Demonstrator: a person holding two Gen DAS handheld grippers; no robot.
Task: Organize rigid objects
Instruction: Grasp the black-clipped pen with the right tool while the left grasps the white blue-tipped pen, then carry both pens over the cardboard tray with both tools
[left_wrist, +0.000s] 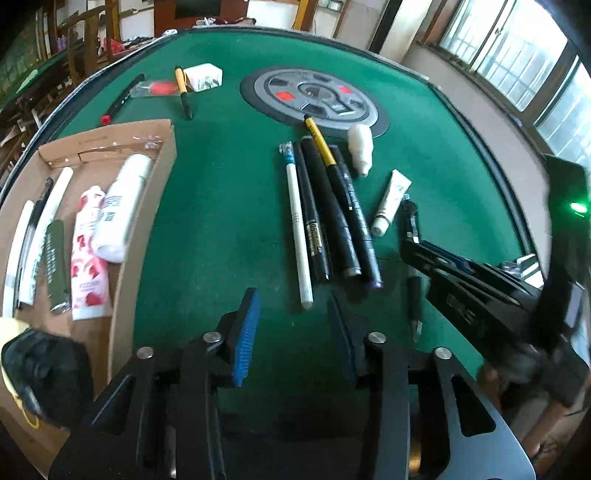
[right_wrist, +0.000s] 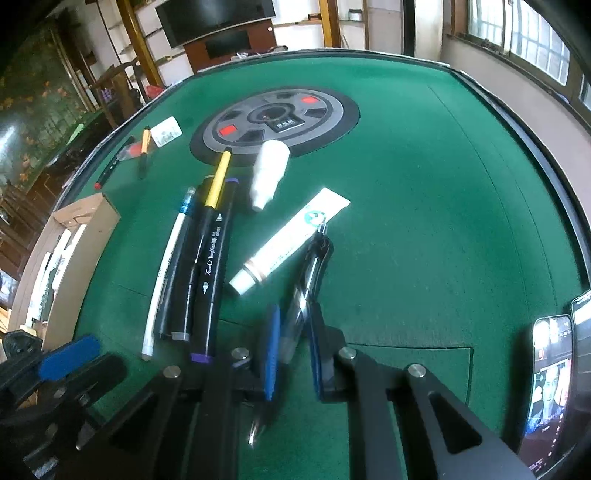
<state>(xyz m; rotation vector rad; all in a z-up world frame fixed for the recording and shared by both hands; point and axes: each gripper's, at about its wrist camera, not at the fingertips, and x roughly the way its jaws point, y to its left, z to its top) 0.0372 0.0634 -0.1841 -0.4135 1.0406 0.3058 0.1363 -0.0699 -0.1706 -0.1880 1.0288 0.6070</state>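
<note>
Your right tongs (right_wrist: 291, 332) have a clear pen with a black clip (right_wrist: 308, 280) between their blue pads, the jaws narrow and closed on its barrel; the pen is tilted, its clip end toward the middle of the green tabletop (right_wrist: 424, 221) and its tip below the pads. Just left of it lies a white tube (right_wrist: 284, 247), slanted, with its cap toward you. Farther left, a row of pens and markers (left_wrist: 325, 214) lies side by side: a white pen (left_wrist: 297, 225) on the outside, black markers next to it, and a yellow-barrelled pen (left_wrist: 319, 142) lying across their far ends. A small white bottle (left_wrist: 360, 147) lies on its side near the round grey hub (left_wrist: 314, 98) in the middle of the tabletop.

Your left tongs (left_wrist: 293, 325) hang over the tabletop with nothing between the pads, jaws about halfway apart, just short of the white pen's near end. At far left, a cardboard box (left_wrist: 162, 177) holds a white bottle, a red-and-white tube, a dark green stick and some pens. Beyond the box lie a black pen with a red end (left_wrist: 120, 99), another yellow pen (left_wrist: 183, 92) and a small white carton (left_wrist: 203, 76). A phone (right_wrist: 550, 384) sits at the right edge.
</note>
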